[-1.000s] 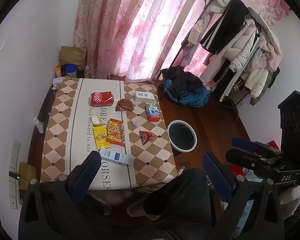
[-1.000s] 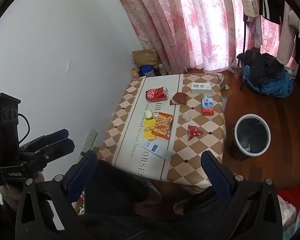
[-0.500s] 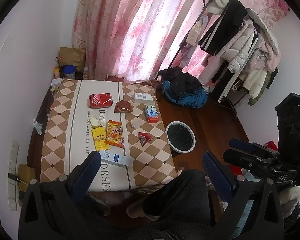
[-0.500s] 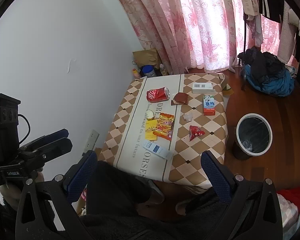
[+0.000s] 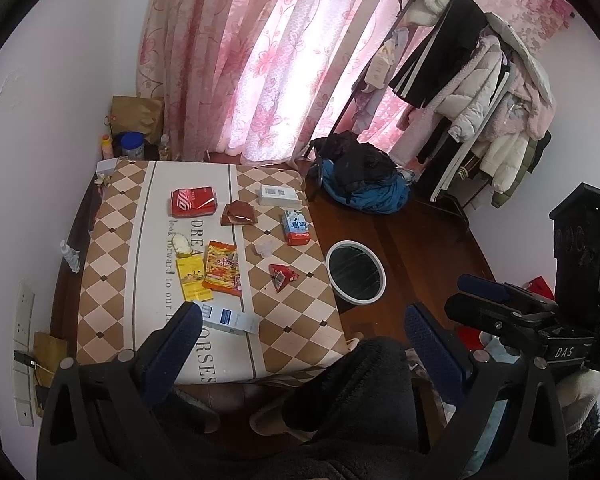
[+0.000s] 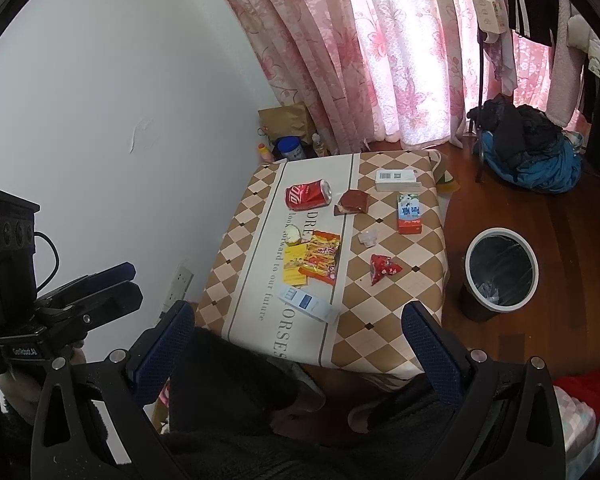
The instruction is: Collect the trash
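Litter lies on a low table with a checked cloth [image 5: 112, 240] [image 6: 388, 308]: a red soda can [image 5: 192, 201] [image 6: 308, 195], a brown wrapper [image 5: 238, 214] [image 6: 353, 203], a milk carton [image 5: 296, 227] [image 6: 409, 213], an orange snack bag [image 5: 221, 270] [image 6: 320, 258], a small red packet [image 5: 282, 276] [image 6: 382, 269] and a blue-and-white box [image 5: 228, 318] [image 6: 308, 304]. A white-rimmed bin [image 5: 355, 272] [image 6: 500, 272] stands on the floor right of the table. My left gripper [image 5: 302, 322] and right gripper [image 6: 298, 320] are both held high above the table's near edge, open and empty.
A white box [image 5: 280, 195] lies at the table's far right corner. A pile of blue and black clothes [image 5: 364, 180] and a coat rack [image 5: 480, 80] are beyond the bin. The person's dark-clad legs [image 5: 360, 392] are below the grippers. Pink curtains hang behind; bottles and a paper bag [image 5: 136, 114] fill the far left corner.
Both views have drifted slightly; the table and bin sit a little lower and nearer the frame's middle. Nothing on the table moved, and both grippers stayed open.
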Action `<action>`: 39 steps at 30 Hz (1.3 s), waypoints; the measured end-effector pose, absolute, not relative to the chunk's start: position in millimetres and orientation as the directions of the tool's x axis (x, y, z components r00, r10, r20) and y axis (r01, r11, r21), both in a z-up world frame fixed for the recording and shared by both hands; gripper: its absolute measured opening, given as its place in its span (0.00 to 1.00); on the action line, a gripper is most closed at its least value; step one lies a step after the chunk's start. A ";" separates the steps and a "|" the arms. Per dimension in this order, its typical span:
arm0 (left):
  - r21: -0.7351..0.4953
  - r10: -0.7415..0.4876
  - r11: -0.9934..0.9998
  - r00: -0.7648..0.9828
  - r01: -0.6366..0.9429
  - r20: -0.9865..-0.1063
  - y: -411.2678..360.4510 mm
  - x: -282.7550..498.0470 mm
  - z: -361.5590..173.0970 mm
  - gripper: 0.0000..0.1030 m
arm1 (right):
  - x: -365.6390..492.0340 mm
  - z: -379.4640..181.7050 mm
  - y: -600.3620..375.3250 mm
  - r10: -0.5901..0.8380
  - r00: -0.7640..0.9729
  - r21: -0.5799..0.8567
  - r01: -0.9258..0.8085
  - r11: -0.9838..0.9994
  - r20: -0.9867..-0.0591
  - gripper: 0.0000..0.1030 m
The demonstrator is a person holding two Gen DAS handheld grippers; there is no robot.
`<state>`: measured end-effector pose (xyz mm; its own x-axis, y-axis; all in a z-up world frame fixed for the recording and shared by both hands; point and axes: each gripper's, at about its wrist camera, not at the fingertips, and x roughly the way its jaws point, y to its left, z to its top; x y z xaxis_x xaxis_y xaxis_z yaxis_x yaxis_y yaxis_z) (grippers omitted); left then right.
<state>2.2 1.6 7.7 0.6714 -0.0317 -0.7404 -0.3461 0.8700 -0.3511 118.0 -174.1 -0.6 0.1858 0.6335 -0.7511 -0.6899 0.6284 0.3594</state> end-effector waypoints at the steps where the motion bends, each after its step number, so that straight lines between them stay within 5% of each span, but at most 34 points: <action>1: -0.350 -0.031 0.871 0.672 -0.346 -0.740 0.9 2.2 7.7 1.00 | 117.7 -0.3 -175.1 0.634 0.186 0.360 -0.690 0.628 -0.751 1.00; 39: -0.355 -0.029 0.866 0.674 -0.352 -0.739 8.3 -0.8 9.3 1.00 | 112.8 0.9 -167.7 0.636 0.177 0.362 -0.696 0.620 -0.751 1.00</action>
